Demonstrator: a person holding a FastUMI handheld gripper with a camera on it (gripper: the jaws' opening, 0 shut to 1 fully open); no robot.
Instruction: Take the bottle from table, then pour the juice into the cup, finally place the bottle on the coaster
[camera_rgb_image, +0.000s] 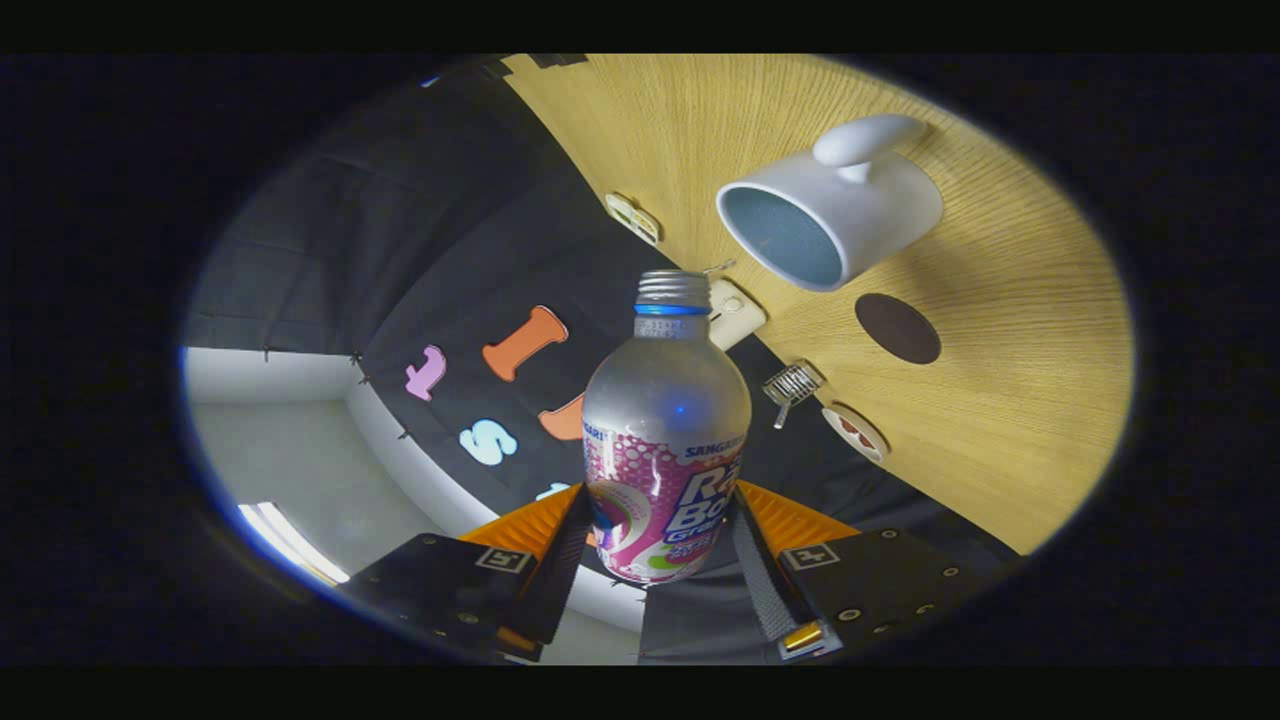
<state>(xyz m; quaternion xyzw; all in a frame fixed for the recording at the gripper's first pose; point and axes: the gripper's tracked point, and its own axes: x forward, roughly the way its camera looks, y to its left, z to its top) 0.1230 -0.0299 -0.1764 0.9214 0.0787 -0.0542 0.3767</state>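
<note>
Jaws clamp the bottle (665, 440) before wooden table (1000, 430), cup (830, 215), coaster (897, 328).

Print on the bottle's label

The bottle (665, 440) carries the brand "SANGARIA" in small blue letters along its label's upper edge; below, large blue-and-white lettering starts "Ra", "Bo" and "Gra", the rest curving away unreadable.

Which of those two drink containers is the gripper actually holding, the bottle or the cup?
The bottle. It sits between the gripper's two fingers, which press on its labelled lower body. The white cup stands apart on the wooden table, beyond the bottle's mouth, untouched.
</note>
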